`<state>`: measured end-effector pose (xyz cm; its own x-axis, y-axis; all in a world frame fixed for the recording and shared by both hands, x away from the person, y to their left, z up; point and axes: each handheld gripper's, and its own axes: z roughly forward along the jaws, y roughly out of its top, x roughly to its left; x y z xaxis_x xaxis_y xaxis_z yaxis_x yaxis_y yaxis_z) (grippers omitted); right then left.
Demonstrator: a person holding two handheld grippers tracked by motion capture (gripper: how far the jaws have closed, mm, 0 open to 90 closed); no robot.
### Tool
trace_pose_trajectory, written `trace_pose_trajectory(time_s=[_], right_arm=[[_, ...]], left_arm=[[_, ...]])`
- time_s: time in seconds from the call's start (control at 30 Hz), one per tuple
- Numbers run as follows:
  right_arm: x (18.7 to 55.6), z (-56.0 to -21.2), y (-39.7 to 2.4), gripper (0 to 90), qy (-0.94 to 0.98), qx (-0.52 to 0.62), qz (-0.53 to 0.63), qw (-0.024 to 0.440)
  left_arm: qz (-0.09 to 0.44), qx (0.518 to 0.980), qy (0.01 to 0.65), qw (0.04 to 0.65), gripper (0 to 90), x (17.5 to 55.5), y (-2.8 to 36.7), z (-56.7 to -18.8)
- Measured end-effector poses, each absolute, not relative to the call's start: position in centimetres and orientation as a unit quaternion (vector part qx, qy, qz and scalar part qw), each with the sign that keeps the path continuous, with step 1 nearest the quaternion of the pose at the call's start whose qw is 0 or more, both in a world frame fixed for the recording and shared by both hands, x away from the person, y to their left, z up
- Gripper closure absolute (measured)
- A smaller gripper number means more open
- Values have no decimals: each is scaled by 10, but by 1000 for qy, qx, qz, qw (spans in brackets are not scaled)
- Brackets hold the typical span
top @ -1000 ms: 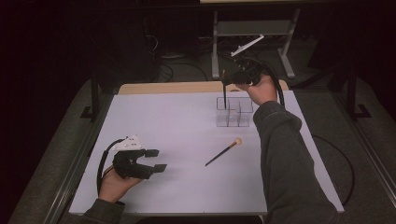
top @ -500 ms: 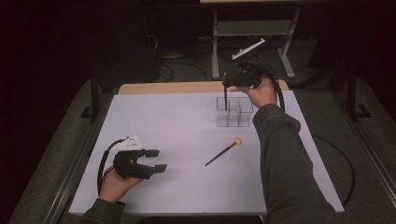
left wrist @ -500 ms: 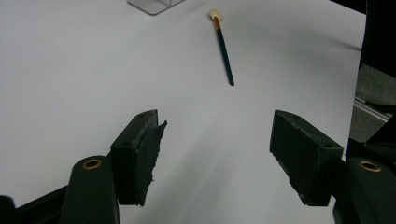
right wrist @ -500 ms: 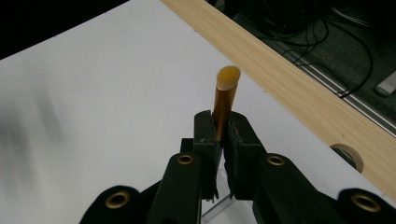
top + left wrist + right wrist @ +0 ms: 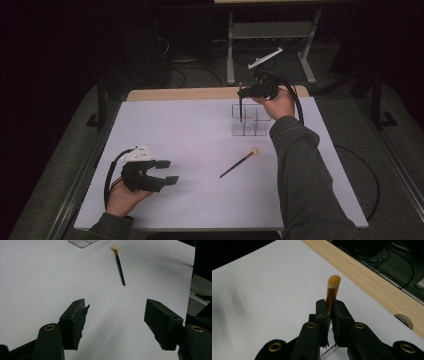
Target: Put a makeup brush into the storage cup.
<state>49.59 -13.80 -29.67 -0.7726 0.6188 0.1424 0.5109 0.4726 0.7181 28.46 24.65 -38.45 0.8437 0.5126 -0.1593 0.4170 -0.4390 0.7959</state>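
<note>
My right gripper [image 5: 241,93] is shut on a thin dark stick [image 5: 240,107] with an orange upper end [image 5: 332,291], held upright. Its lower end appears to reach into the back left cell of a clear divided box [image 5: 250,126] on the far side of the white table. In the right gripper view the pads [image 5: 321,310] pinch the stick just below its top, gripper [image 5: 331,307]. A second dark stick [image 5: 239,164] with a pale tip lies flat mid-table, also ahead of my left gripper [image 5: 115,315]. My left gripper [image 5: 168,171] rests at the near left, jaws wide apart, nothing between them.
The white table top [image 5: 175,130] has a wooden strip [image 5: 180,94] along its far edge. Behind it stand a metal frame [image 5: 270,30] and floor cables [image 5: 185,75]. A cable [image 5: 367,175] loops off the table's right side.
My right gripper has dipped a little with the stick over the clear box. The left gripper and the lying stick have stayed put.
</note>
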Motion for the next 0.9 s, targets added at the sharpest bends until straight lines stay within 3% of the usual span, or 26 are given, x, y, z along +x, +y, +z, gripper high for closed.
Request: trace_pose_trajectory(time_s=[0.9], right_arm=[[493,-326,-137,823,858,344,376,62]], left_arm=[[42,842,287,456,332,287,247,-389]])
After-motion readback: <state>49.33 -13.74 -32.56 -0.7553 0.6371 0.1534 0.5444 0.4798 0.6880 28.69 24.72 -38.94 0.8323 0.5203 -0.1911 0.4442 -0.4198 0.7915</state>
